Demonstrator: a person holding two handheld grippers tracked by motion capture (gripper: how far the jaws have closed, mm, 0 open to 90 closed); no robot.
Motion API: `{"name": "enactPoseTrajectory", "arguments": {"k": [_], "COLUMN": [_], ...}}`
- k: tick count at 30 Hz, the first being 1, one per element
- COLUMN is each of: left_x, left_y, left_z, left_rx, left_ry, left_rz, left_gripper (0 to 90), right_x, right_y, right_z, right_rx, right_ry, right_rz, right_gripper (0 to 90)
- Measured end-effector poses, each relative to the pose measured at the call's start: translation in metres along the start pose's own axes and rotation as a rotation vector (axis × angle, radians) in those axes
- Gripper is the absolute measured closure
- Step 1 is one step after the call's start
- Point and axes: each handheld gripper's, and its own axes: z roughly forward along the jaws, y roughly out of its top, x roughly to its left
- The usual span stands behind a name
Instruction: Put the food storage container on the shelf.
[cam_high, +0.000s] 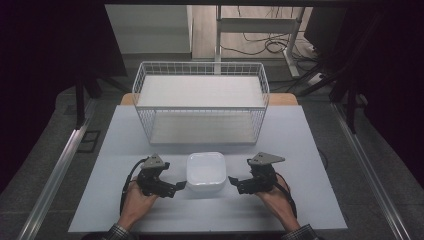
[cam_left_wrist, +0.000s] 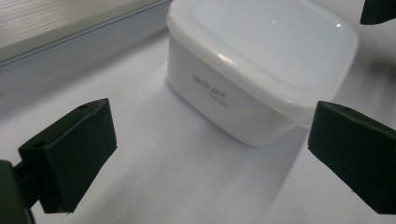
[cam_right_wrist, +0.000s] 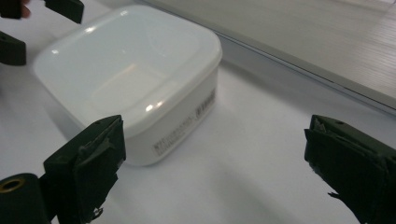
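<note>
One lidded white container on the counter, one wire basket behind; left hand-held gripper and right hand-held gripper flank it, both spread, empty.

I find small grey print on one side wall of the white lidded container, too blurred to read with confidence. On another wall sits a printed label strip, possibly a barcode; I cannot read it.

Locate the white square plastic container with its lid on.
In the high view, the white square plastic container sits on the table's near middle, between the left tongs and right tongs, in front of the white wire basket.
</note>
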Motion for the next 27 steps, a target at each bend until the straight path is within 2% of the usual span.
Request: {"name": "enactPoseTrajectory", "arguments": {"k": [2,7,13,21,22,25,26,27], "left_x": [-0.002,-0.005,-0.003,0.005,0.005,0.005,0.005,0.005], "left_y": [0.002,0.009,0.018,0.038,0.040,0.040,0.037,0.037], "left_z": [-0.001,-0.003,-0.002,0.010,0.014,0.018,0.022,0.022], "left_rx": [-0.001,0.017,0.023,0.016,0.013,0.014,0.035,0.035], "left_ry": [-0.013,-0.010,-0.035,-0.044,-0.041,-0.030,-0.026,-0.026], "left_rz": [-0.005,0.004,-0.024,-0.049,-0.048,-0.040,-0.044,-0.044], "left_gripper": [1.2,1.9,2.3,4.8,5.2,6.6,6.6,6.7], "right_x": [0.000,0.001,0.005,0.012,0.012,0.012,0.011,0.011], "right_y": [0.003,0.011,0.027,0.047,0.051,0.052,0.051,0.051], "right_z": [0.000,0.005,0.017,0.036,0.040,0.044,0.046,0.046], "right_rx": [-0.001,0.014,0.038,0.096,0.104,0.102,0.105,0.105], "right_ry": [0.018,0.037,0.043,0.047,0.062,0.061,0.063,0.063], "right_rz": [0.007,0.005,0.000,-0.007,0.002,0.020,0.027,0.027], "right_gripper": [4.6,4.0,2.6,0.5,0.8,3.5,5.7,5.7]}}
